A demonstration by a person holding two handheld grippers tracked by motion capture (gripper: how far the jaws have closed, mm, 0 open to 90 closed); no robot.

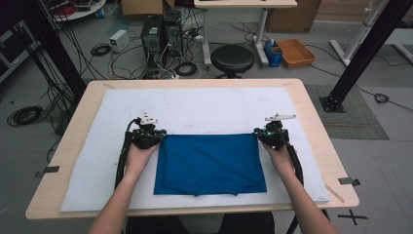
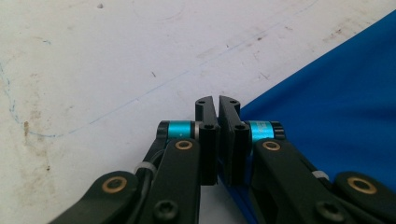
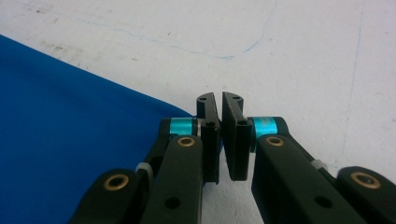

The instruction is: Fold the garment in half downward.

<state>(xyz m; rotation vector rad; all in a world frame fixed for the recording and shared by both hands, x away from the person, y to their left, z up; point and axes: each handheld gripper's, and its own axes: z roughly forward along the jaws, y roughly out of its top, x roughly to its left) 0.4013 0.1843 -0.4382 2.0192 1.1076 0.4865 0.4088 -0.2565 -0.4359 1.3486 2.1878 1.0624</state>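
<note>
- I am holding both tongs closed: the left gripper (image 1: 148, 137) is pinching the cloth's (image 1: 209, 163) far left corner, the right gripper (image 1: 270, 136) its far right corner. In both gripper views blue fabric is showing in the narrow gap low between the jaws.
- The cloth is lying on the white mat (image 1: 195, 109), near the mat's front edge and midway across it; each hand is nearest its own corner.
- Its long axis is running left to right, so the far edge is stretching straight between my grippers, the rest lying toward me.
- It is looking deep blue, folded, fairly flat, slightly uneven along the near edge.
</note>
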